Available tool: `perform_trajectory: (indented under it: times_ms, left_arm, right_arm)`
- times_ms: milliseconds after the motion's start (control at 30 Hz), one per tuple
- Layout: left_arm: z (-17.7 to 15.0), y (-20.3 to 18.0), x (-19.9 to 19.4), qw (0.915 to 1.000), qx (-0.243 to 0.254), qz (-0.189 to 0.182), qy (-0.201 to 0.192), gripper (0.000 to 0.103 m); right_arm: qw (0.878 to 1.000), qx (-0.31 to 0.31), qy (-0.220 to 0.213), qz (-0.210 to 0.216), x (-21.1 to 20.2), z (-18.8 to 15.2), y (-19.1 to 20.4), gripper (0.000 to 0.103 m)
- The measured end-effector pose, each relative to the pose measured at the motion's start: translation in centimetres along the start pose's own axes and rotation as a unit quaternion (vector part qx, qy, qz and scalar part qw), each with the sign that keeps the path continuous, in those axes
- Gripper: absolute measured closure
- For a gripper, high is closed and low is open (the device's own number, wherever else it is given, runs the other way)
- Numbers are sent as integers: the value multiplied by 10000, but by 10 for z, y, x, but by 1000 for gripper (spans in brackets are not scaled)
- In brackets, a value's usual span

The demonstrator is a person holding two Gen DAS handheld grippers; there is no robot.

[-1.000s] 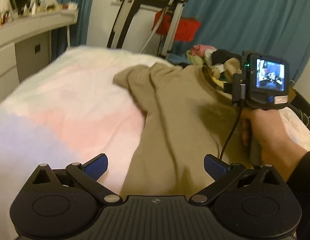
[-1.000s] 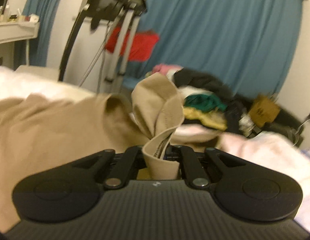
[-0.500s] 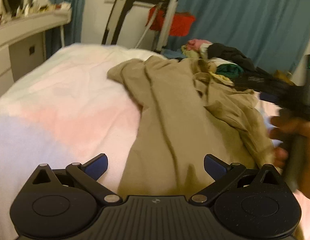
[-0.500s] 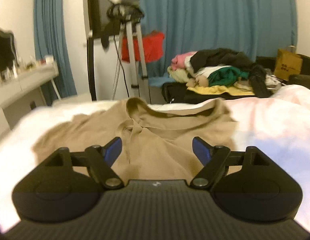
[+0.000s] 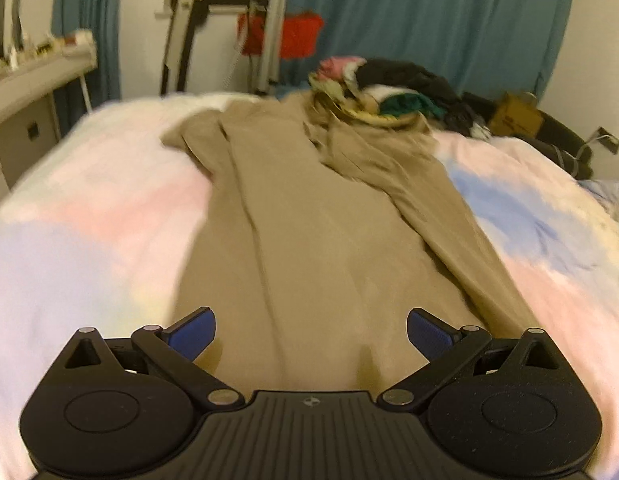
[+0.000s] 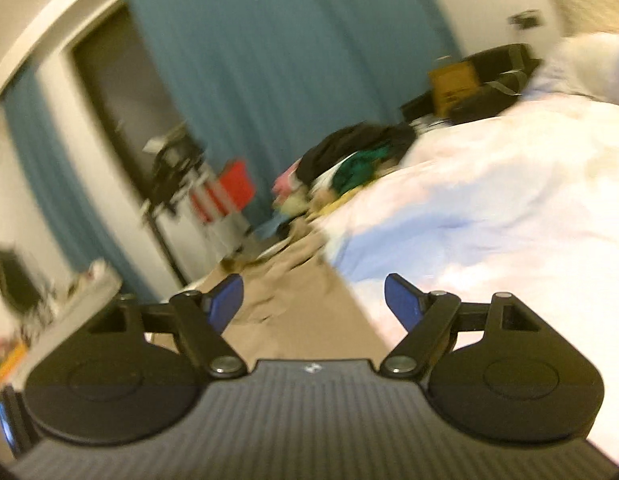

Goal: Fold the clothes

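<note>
Both of your grippers stand wide with nothing between the pads. No container shows; a heap of mixed clothes (image 5: 381,88) sits past the bed's far end. Your tan garment (image 5: 309,216) lies spread lengthwise on the pastel bedspread (image 5: 93,208). A second ago your right gripper (image 6: 313,300) pinched its collar; its jaws have just been opening, the cloth has dropped flat, and that view is now rolled sideways. Your left gripper (image 5: 311,332) angles down over the near hem.
</note>
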State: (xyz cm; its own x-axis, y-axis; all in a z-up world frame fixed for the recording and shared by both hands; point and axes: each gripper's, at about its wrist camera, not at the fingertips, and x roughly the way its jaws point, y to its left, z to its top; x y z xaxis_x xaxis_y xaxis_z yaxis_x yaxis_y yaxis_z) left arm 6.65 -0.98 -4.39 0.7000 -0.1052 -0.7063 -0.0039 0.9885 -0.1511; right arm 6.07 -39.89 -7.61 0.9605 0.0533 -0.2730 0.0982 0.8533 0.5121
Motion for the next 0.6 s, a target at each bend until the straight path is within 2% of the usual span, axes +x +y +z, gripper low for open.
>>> perform_trajectory:
  times_ms: [200,367,433,600]
  left_arm:
    - [-9,-45,16,9960,228,-80,857,3]
    - [-14,-100,23,9903,263,-341,1323,5]
    - [-15,-125,25,9885,271,-393,1438,6]
    - [-15,-191,30,9881,481,-334,1423,15]
  right_arm:
    - [9973,-116,-455,-559,-29,7,-39,22]
    - [9959,358,-604,-562,-33,15,-71,22]
    - [9951,486,-610,-609,-31,16,-81,22]
    - [9945,579,-558,-675,-27,14,-92,22]
